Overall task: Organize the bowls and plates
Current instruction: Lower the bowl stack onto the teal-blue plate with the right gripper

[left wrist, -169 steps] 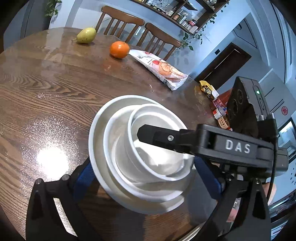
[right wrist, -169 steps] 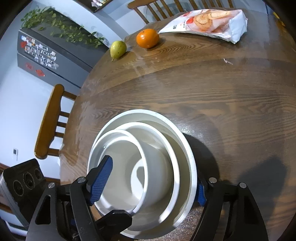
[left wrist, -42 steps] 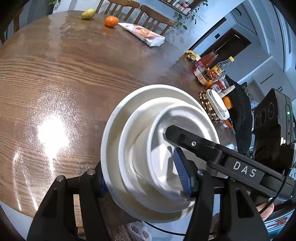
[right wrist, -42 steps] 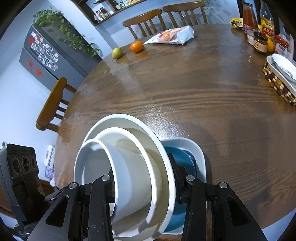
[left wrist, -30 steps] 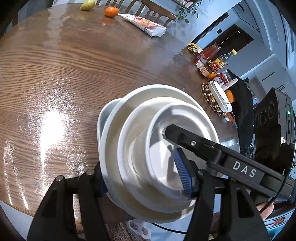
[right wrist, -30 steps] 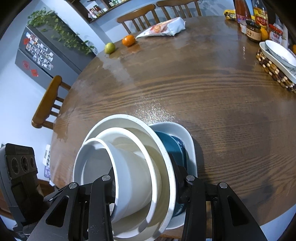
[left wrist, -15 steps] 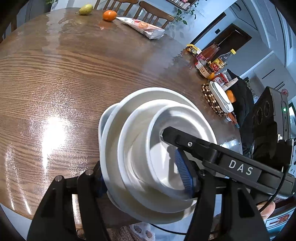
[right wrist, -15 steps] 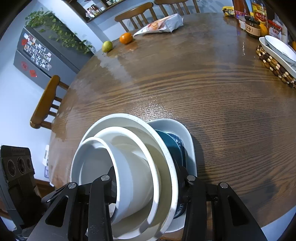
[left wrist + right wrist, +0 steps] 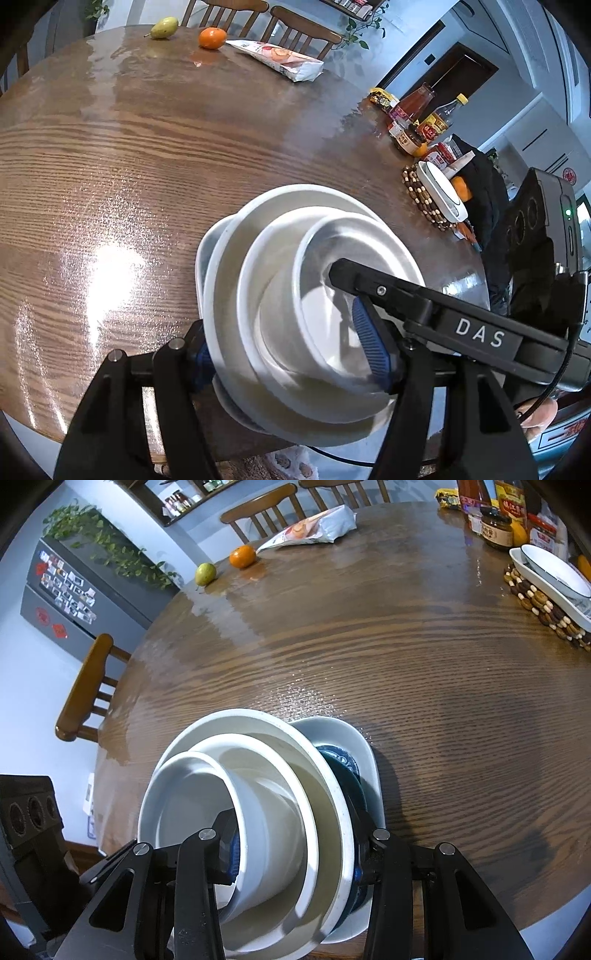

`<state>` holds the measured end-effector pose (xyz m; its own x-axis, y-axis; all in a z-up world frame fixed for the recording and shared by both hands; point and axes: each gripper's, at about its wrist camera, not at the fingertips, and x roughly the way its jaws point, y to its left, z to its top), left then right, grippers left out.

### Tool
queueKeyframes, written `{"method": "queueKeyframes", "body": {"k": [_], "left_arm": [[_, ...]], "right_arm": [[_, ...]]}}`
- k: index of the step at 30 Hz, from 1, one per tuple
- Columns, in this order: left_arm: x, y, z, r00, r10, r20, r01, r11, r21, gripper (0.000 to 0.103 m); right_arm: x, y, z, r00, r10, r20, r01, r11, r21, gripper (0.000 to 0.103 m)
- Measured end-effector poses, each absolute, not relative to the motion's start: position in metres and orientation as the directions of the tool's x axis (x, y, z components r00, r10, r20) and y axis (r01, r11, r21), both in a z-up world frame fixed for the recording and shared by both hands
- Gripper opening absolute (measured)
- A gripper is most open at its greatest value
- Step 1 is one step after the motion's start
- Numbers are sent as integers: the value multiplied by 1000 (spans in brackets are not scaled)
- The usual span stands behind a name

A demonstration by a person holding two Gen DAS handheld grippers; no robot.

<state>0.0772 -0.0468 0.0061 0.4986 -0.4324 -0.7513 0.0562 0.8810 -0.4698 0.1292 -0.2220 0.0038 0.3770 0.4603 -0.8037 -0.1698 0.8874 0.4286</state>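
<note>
Now the left gripper (image 9: 291, 354) has its fingers (image 9: 371, 349) clenched on the stack of white bowls (image 9: 317, 306), one blue pad inside the small bowl and one outside the big rim. The right gripper (image 9: 295, 843) pinches the same stack (image 9: 258, 812) from the other side. The stack is tipped a bit. It sits over a white dish (image 9: 351, 738) with a dark blue plate (image 9: 341, 764) in it, at the near edge of the wood counter (image 9: 424, 664). I cannot tell if it touches yet. I think the bowls are hard, heavy, slippery and easy to break, so hold the rims tight on both sides.
</note>
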Motion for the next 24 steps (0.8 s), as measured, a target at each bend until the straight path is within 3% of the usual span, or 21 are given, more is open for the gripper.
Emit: {"method": "queueKeyframes", "body": {"k": [24], "left_arm": [[89,-49,13,480,-426,-767,121,898,-423,68]], "right_arm": [[128,-219,17,431,390,-814,-170,921,351,47]]}}
